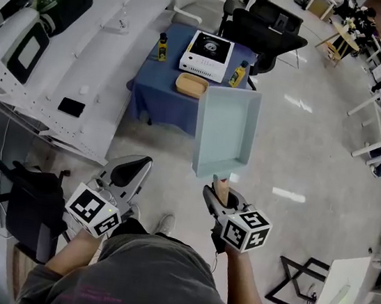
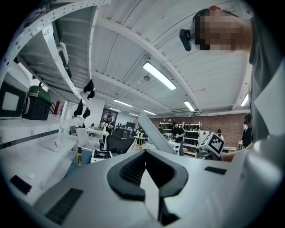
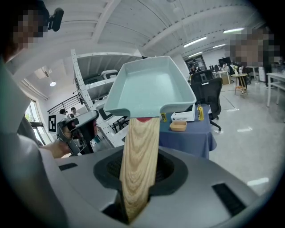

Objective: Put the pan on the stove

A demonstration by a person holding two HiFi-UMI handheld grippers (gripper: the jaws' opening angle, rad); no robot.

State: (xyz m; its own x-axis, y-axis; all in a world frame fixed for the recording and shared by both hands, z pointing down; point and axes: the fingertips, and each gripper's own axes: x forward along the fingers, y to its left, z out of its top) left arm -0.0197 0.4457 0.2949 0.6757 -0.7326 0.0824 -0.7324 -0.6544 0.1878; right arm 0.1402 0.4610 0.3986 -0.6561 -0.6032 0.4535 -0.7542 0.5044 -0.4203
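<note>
Wooden by its handle (image 3: 139, 160), the pale-green pan (image 1: 225, 133) is hanging in mid-air, clamped by the right gripper (image 1: 222, 200), its long axis pointing ahead at the stove (image 1: 207, 55) on the blue table (image 1: 155, 101), well apart, while the left gripper (image 1: 132, 170) is idling closed and empty.

A large open lab: metal racks (image 1: 86, 42), office chairs (image 1: 270, 27), ceiling strip lights (image 2: 159, 76).
</note>
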